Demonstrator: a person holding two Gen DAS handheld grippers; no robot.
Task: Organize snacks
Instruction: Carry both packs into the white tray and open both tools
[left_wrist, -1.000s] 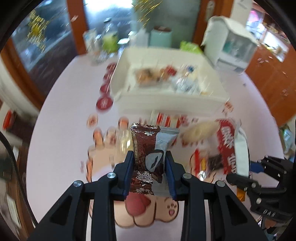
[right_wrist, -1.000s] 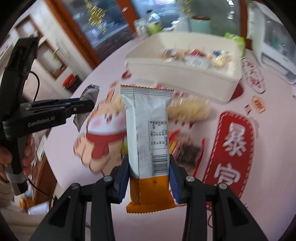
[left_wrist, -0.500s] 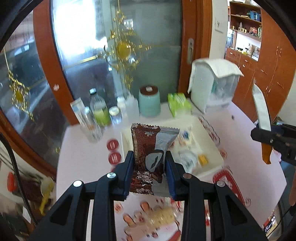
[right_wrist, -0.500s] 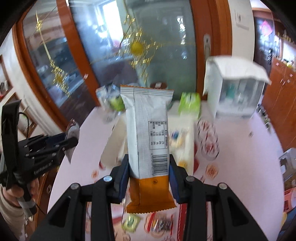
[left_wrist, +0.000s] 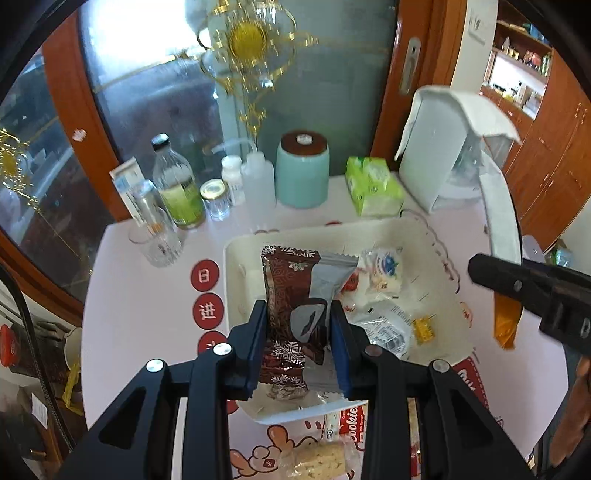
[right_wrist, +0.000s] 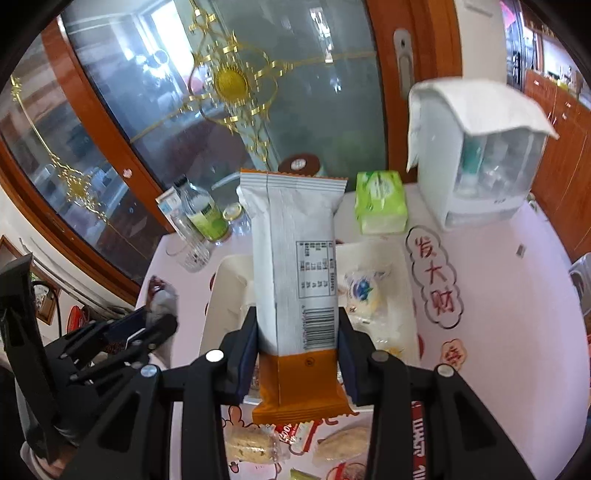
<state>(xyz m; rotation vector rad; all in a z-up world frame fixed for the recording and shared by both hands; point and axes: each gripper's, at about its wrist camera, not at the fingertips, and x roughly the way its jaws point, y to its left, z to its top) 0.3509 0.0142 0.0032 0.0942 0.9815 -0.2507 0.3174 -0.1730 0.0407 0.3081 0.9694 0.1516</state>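
My left gripper (left_wrist: 297, 325) is shut on a brown and silver snack packet (left_wrist: 291, 295) and holds it over the white bin (left_wrist: 421, 229). My right gripper (right_wrist: 297, 332) is shut on a white and orange snack packet (right_wrist: 295, 266), also held above the white bin (right_wrist: 225, 291). The bin holds several wrapped snacks (left_wrist: 384, 273). Loose snacks lie on the table in front of it, among them a wrapped oat cookie (left_wrist: 321, 458), seen also in the right wrist view (right_wrist: 251, 446). The right gripper shows at the right of the left wrist view (left_wrist: 524, 291); the left gripper shows at the left of the right wrist view (right_wrist: 122, 336).
Behind the bin stand bottles and jars (left_wrist: 177, 192), a teal canister (left_wrist: 303, 173), a green tissue pack (left_wrist: 373, 184) and a white covered appliance (left_wrist: 447, 147). A glass door with gold ornaments (left_wrist: 243, 40) lies beyond the table's far edge.
Both grippers have risen from the table with their packets and moved forward over the bin. The views now look down into the bin from above.
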